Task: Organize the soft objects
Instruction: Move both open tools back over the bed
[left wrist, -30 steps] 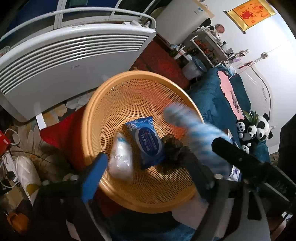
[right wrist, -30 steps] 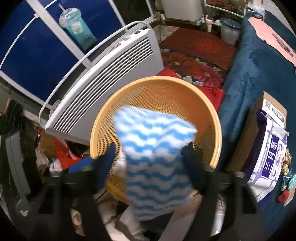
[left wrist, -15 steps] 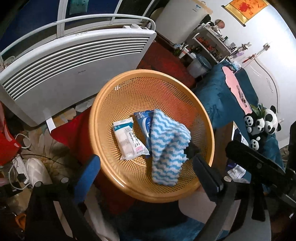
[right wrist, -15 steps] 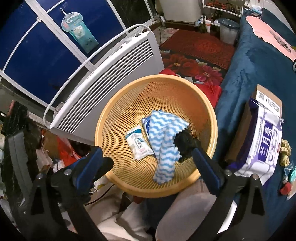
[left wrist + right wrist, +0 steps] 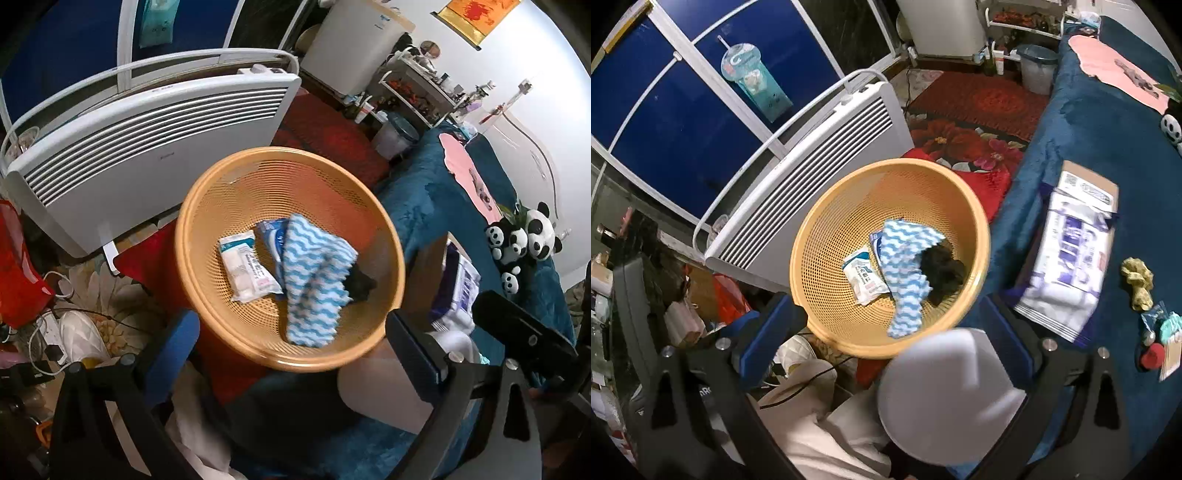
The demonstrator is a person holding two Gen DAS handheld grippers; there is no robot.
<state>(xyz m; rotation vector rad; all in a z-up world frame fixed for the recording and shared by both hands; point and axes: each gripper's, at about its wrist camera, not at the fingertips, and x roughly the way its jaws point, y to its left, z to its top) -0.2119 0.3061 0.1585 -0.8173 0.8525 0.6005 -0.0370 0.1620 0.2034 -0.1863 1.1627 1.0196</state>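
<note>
A blue-and-white wavy-striped cloth lies loose in the orange mesh basket. It drapes over a blue packet, beside a white tissue packet and a black soft item. My left gripper hangs open above the basket's near rim, holding nothing. My right gripper is above the same rim, its jaws opening, with nothing between them.
A white panel heater stands just behind the basket. On the blue blanket to the right lie a purple tissue pack, a yellow soft lump and panda toys. Cables and a shoe clutter the floor.
A second ago the striped cloth hung between both grippers over the basket. It dropped in and now lies there. Both grippers have opened wide and drawn back and up.
</note>
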